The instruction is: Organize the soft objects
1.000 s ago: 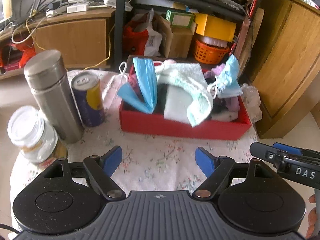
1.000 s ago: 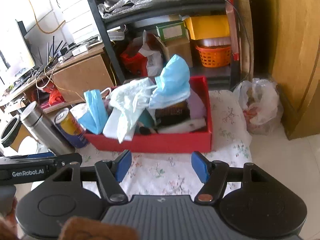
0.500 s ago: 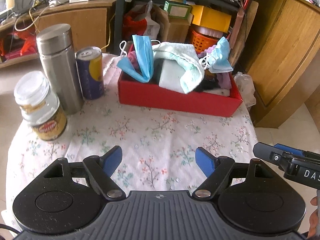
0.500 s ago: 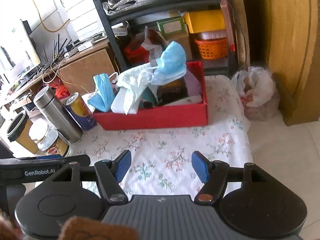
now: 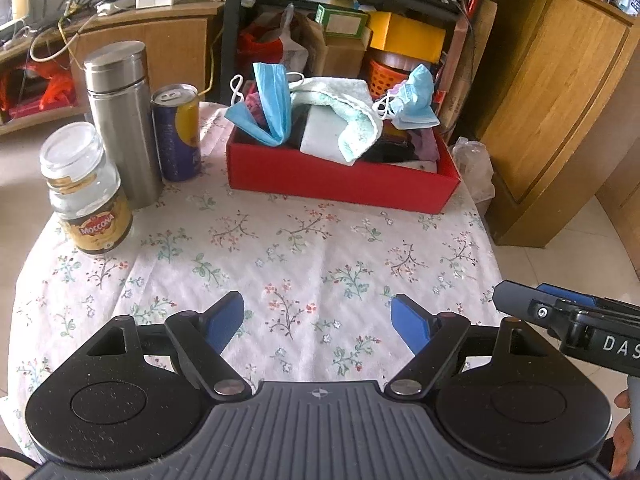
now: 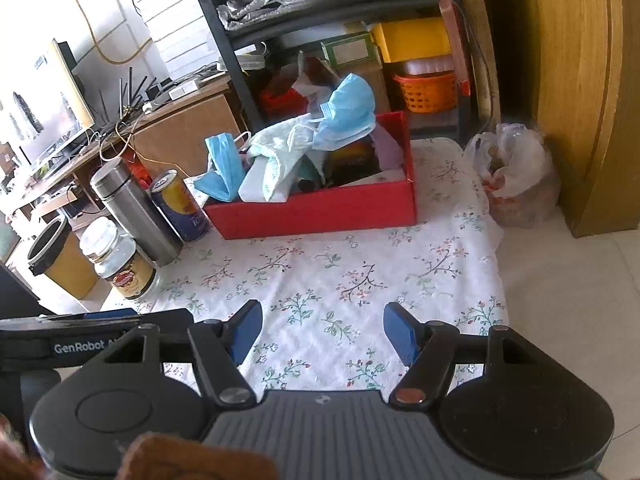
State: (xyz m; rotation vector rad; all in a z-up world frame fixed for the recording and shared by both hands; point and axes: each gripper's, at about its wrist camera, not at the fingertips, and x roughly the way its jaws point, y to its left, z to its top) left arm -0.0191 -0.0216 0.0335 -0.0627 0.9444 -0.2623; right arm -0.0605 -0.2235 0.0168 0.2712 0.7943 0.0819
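Red box [image 5: 340, 180] of soft objects at bench far edge, straight ahead; left gripper [image 5: 318, 322] and right gripper [image 6: 322, 326] both spread, empty, near edge.

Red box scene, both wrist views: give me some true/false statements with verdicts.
1. The red box holds blue masks and a towel. True.
2. The left hand-held gripper is shut on a mask. False: it is open and holds nothing.
3. The flask stands between the jar and the can. True.
4. The right hand-held gripper is inside the box. False: it is open above the floral cloth, short of the box.
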